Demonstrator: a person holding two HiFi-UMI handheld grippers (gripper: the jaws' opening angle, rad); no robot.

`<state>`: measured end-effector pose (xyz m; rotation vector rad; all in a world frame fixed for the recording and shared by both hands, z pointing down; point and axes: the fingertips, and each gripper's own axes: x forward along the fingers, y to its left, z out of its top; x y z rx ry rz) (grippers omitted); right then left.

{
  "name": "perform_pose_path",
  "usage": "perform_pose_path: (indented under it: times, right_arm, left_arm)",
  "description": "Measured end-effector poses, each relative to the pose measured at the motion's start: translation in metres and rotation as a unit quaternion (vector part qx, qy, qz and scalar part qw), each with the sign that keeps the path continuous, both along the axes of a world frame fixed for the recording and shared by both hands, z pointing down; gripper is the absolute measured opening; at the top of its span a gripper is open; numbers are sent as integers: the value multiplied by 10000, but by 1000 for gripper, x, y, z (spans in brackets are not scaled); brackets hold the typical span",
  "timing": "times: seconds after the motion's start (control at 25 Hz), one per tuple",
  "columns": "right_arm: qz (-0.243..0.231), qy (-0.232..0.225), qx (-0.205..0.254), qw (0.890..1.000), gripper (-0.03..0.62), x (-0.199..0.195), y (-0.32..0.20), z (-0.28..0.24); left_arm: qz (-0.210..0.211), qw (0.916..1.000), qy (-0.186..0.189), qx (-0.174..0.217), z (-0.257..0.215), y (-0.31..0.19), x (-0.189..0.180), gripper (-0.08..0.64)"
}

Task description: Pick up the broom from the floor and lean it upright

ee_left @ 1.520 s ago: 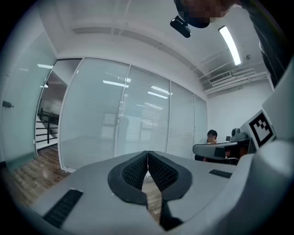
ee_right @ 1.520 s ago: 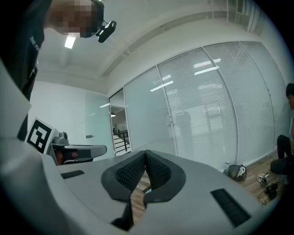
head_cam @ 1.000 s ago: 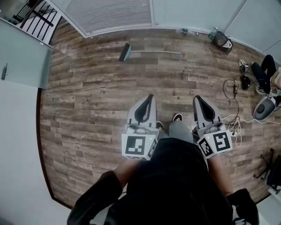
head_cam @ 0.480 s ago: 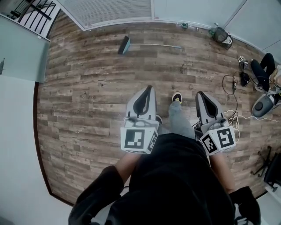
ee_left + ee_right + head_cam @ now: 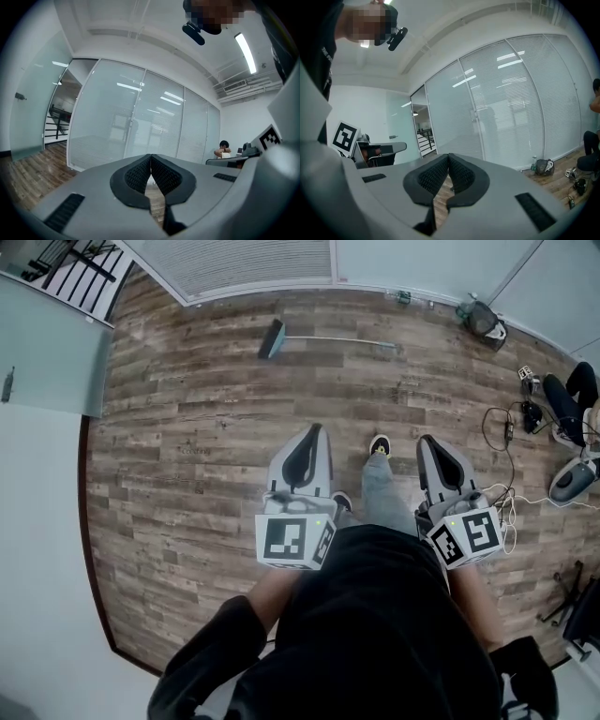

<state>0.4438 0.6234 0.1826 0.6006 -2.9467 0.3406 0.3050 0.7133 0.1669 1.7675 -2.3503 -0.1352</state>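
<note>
The broom point(image 5: 319, 338) lies flat on the wood floor far ahead, near the glass wall, with its dark head point(image 5: 272, 337) to the left and its thin grey handle running right. My left gripper point(image 5: 316, 430) and right gripper point(image 5: 424, 442) are held level in front of the person's body, well short of the broom. Both are shut with nothing between the pads, as the left gripper point(image 5: 150, 157) and right gripper point(image 5: 448, 156) show in their own views. The broom is not seen in either gripper view.
A glass wall with blinds point(image 5: 234, 263) runs along the far side. A bag point(image 5: 483, 322) sits by it at the right. Cables point(image 5: 506, 427) and gear point(image 5: 572, 479) lie on the floor at the right, near a seated person point(image 5: 567, 395). A glass partition point(image 5: 47, 352) stands at left.
The person has stepped forward with one foot; both grippers moved slightly toward the broom. Both stay shut and empty.
</note>
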Motion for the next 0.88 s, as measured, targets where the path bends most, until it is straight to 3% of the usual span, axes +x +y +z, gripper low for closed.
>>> perform_pose_path:
  times: [0.48, 0.88]
  right_arm:
    - [192, -157, -371, 9990, 17, -27, -161, 16]
    - [290, -475, -524, 9971, 17, -25, -282, 18]
  left_arm:
    - [127, 9989, -269, -371, -3, -161, -40, 23]
    - [434, 9935, -736, -751, -14, -287, -29, 23]
